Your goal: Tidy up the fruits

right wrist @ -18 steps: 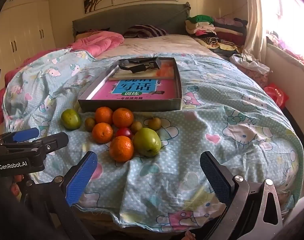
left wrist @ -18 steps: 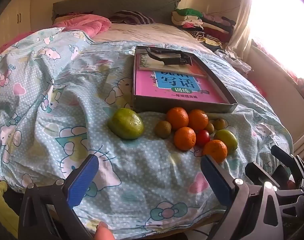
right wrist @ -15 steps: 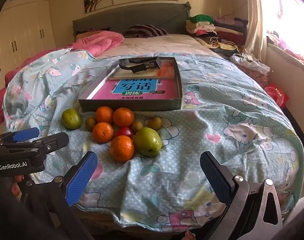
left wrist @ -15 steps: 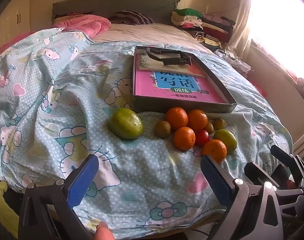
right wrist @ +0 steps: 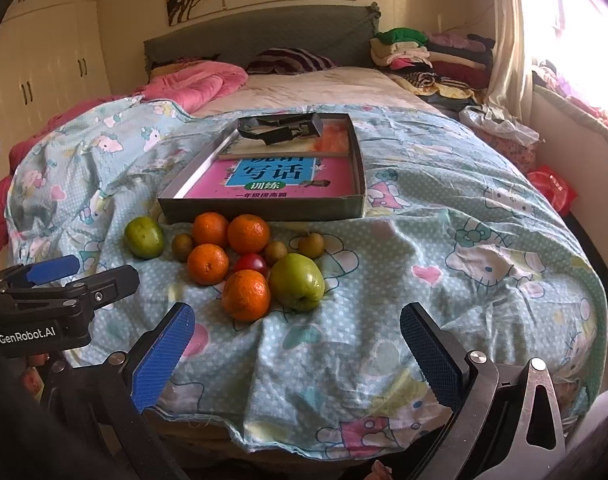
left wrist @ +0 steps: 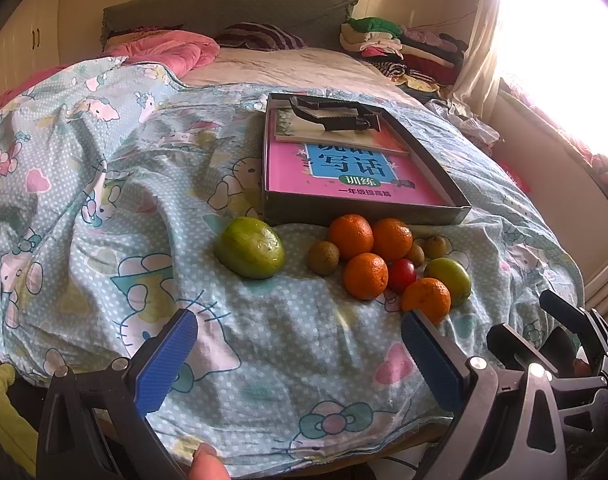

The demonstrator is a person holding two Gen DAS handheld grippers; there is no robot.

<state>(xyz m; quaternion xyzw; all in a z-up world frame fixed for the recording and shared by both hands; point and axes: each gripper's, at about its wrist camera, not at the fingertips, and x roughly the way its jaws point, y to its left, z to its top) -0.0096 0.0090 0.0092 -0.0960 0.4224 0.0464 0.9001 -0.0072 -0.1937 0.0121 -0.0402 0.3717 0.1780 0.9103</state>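
Observation:
A pile of fruit lies on the blue quilt in front of a shallow grey box (left wrist: pixel 363 214) (right wrist: pixel 264 213). It holds several oranges (left wrist: pixel 365 276) (right wrist: pixel 246 295), a red tomato (left wrist: pixel 402 273) (right wrist: pixel 251 263), small brown kiwis (left wrist: pixel 323 257) (right wrist: pixel 182 246) and a green apple (right wrist: pixel 296 282) (left wrist: pixel 449 274). A second green fruit (left wrist: pixel 251 253) (right wrist: pixel 144 237) lies apart to the left. My left gripper (left wrist: pixel 300 358) is open and empty, short of the fruit. My right gripper (right wrist: pixel 298 354) is open and empty, just in front of the pile.
The box holds a pink book (left wrist: pixel 343 178) and a black object (left wrist: pixel 331 114). The left gripper's body (right wrist: pixel 48 304) shows at the right view's left edge. Pink bedding (right wrist: pixel 192 84) and stacked clothes (right wrist: pixel 431 56) lie at the far end. The quilt's front edge (right wrist: pixel 296 446) hangs below the grippers.
Both views have shifted very slightly; the fruit and box have not moved. Both grippers stay open.

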